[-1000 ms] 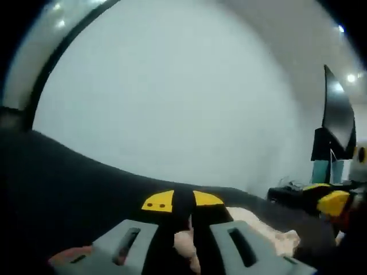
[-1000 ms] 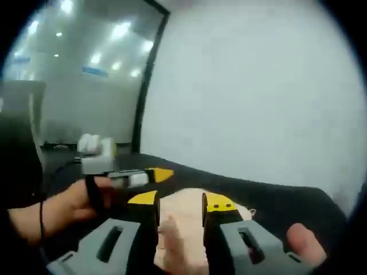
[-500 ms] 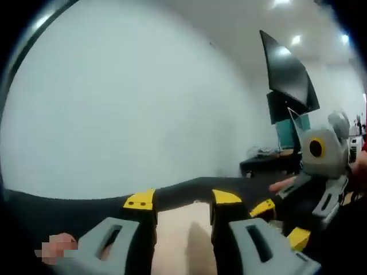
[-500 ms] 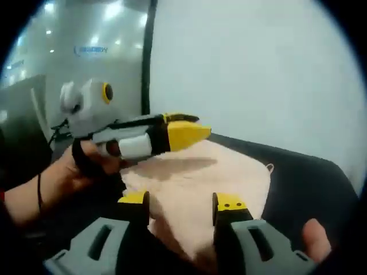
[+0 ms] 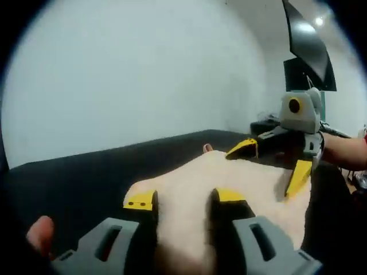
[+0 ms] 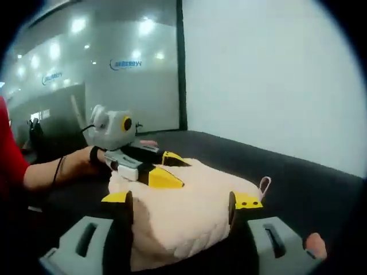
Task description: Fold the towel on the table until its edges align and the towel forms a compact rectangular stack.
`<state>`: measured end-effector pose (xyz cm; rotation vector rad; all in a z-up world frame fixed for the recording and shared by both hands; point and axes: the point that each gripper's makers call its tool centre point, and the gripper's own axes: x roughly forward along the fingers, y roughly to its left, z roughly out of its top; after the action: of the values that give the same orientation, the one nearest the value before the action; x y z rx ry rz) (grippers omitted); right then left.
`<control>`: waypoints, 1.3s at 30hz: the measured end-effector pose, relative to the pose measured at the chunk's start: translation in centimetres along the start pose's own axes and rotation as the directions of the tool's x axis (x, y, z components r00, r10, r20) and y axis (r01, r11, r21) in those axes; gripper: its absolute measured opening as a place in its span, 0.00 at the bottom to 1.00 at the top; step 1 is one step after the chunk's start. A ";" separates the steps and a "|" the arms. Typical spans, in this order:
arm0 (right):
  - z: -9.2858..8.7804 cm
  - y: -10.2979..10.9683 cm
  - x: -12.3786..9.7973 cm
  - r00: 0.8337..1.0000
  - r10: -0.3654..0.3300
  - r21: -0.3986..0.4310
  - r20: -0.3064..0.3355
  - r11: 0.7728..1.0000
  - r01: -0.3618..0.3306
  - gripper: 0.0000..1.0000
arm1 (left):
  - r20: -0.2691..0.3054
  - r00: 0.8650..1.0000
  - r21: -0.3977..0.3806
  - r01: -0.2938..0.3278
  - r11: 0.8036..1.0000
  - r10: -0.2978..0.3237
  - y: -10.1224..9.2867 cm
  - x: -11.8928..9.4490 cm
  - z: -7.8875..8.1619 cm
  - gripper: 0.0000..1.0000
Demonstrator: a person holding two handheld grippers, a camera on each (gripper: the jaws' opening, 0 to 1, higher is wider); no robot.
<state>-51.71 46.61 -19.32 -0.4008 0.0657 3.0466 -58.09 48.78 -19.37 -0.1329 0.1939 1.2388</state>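
Since half a second ago the right tool's [image 6: 180, 201] jaws have spread wider, and the towel [image 6: 186, 209] now lies as a thick cream bundle between them instead of a flatter sheet ahead. The left tool [image 5: 183, 199] has come lower over the cloth, so more of the towel [image 5: 229, 183] shows beyond its yellow tips.

The right gripper view takes in a glass partition with ceiling lights behind it, a red sleeve at the left edge, and a hand [image 6: 86, 157] holding the left tool [image 6: 163, 169], whose jaws sit slightly parted on the towel's far left side. A small hanging loop sticks out at the towel's right corner. The left gripper view shows instead a dark screen on a stand at upper right, and the right tool [image 5: 275, 163] with its jaws apart, one tip on the far edge of the towel and one pointing down at its right edge.

Both tools stand open, gripping nothing. The towel rests on the black table [image 6: 309, 177], spread between and under the left tool's jaws, and bunched between the right tool's jaws without being pinched.
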 end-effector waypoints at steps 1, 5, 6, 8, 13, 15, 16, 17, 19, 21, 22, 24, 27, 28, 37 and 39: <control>-0.3 0.2 0.4 1.000 0.007 -0.013 0.002 1.000 -0.007 0.62 | -0.009 1.000 -0.006 0.007 1.000 -0.007 -0.1 0.2 -0.4 0.38; -0.8 -0.1 0.4 1.000 0.016 0.017 0.018 1.000 -0.016 0.60 | -0.006 1.000 -0.042 0.029 0.999 -0.030 -0.1 0.0 -0.9 0.37; -0.8 -0.1 0.3 1.000 0.019 0.020 0.022 1.000 -0.020 0.60 | -0.006 0.999 -0.029 0.032 0.999 -0.033 -0.4 0.1 -0.8 0.37; -0.1 0.2 -0.4 0.999 0.031 0.000 0.033 1.000 -0.031 0.61 | 0.000 1.000 0.044 0.024 0.999 -0.024 -0.4 -0.1 -0.3 0.37; 5.5 0.6 -2.0 0.952 0.134 0.052 0.275 0.987 -0.154 0.38 | 0.338 0.914 -0.025 0.245 0.969 -0.223 -3.6 -3.1 7.1 0.33; 6.0 1.2 -1.5 0.944 0.187 0.022 0.273 0.979 -0.200 0.44 | 0.404 0.848 -0.105 0.415 0.904 -0.343 -5.2 -4.8 7.8 0.31; 5.5 1.5 -1.0 0.948 0.211 0.018 0.236 0.975 -0.222 0.49 | 0.374 0.875 -0.099 0.366 0.926 -0.306 -3.6 -4.3 7.2 0.33; 4.8 1.6 -0.3 0.952 0.233 0.004 0.197 0.971 -0.238 0.52 | 0.328 0.900 -0.068 0.325 0.943 -0.287 -3.0 -4.1 6.3 0.34; 2.3 1.0 1.1 0.970 0.222 -0.027 0.097 0.975 -0.220 0.49 | 0.198 0.929 -0.093 0.335 0.938 -0.312 -2.9 -3.9 3.9 0.34; 0.9 1.5 1.9 0.968 0.241 -0.033 0.066 0.970 -0.239 0.46 | 0.132 0.913 -0.021 0.391 0.920 -0.385 -4.7 -4.5 2.7 0.37; 0.4 1.5 2.2 0.969 0.240 -0.011 0.059 0.971 -0.240 0.45 | 0.070 0.903 -0.022 0.426 0.905 -0.423 -5.6 -4.7 1.5 0.43; 0.3 1.5 2.1 0.969 0.243 -0.020 0.046 0.970 -0.243 0.44 | -0.064 0.923 -0.031 0.379 0.925 -0.381 -5.4 -4.2 -1.6 0.51; -0.3 1.7 2.2 0.965 0.258 -0.008 0.033 0.966 -0.258 0.43 | -0.028 0.924 -0.069 0.378 0.923 -0.380 -5.2 -3.8 -1.3 0.50; -0.3 1.7 2.2 0.965 0.260 -0.002 0.039 0.965 -0.261 0.42 | -0.027 0.925 -0.087 0.375 0.923 -0.379 -4.8 -3.9 -1.5 0.49; 4.0 -1.0 -0.5 0.965 0.104 0.086 0.240 0.988 -0.128 0.16 | 0.111 0.935 0.083 0.328 0.941 -0.336 -4.8 -4.8 2.9 0.51; 4.3 -1.0 -0.8 0.966 0.081 0.076 0.245 0.992 -0.102 0.16 | 0.308 0.913 -0.044 0.296 0.954 -0.269 -3.0 -5.1 6.4 0.44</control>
<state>-51.96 47.74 -14.94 -0.0197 0.2104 3.1420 -56.40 44.44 -11.98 -0.0472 -0.1421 0.9627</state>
